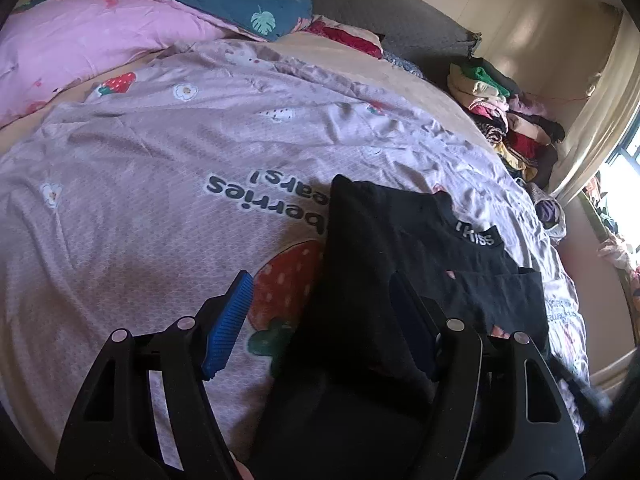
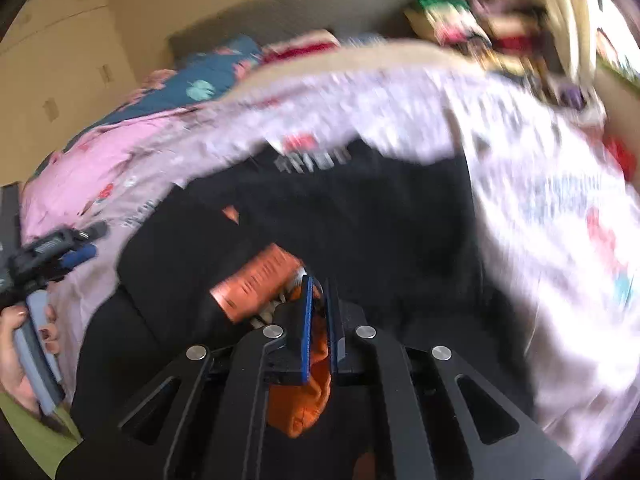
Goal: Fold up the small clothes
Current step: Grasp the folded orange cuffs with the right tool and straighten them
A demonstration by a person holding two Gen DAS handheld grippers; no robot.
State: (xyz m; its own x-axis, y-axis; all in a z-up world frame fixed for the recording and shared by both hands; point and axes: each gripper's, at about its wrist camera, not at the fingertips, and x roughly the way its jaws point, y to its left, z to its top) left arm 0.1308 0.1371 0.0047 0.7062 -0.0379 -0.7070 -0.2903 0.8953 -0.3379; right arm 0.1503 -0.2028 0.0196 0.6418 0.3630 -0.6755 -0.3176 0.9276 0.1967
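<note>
A small black garment (image 1: 400, 256) with white lettering at its collar lies on the lilac strawberry-print bedsheet (image 1: 160, 184). My left gripper (image 1: 320, 320) is open just above it, its left blue pad over the sheet and its right pad over the black cloth. In the blurred right wrist view the same black garment (image 2: 360, 216) spreads ahead, with an orange cuff (image 2: 256, 284) on it. My right gripper (image 2: 318, 300) is shut on orange fabric (image 2: 308, 392) at the garment's near edge. The left gripper (image 2: 56, 256) shows at far left in a hand.
A pink duvet (image 1: 80, 44) and a teal leaf-print quilt (image 1: 248, 4) lie at the head of the bed. A pile of mixed clothes (image 1: 504, 120) stands beside the bed on the right, near a curtain and bright window (image 1: 620, 176).
</note>
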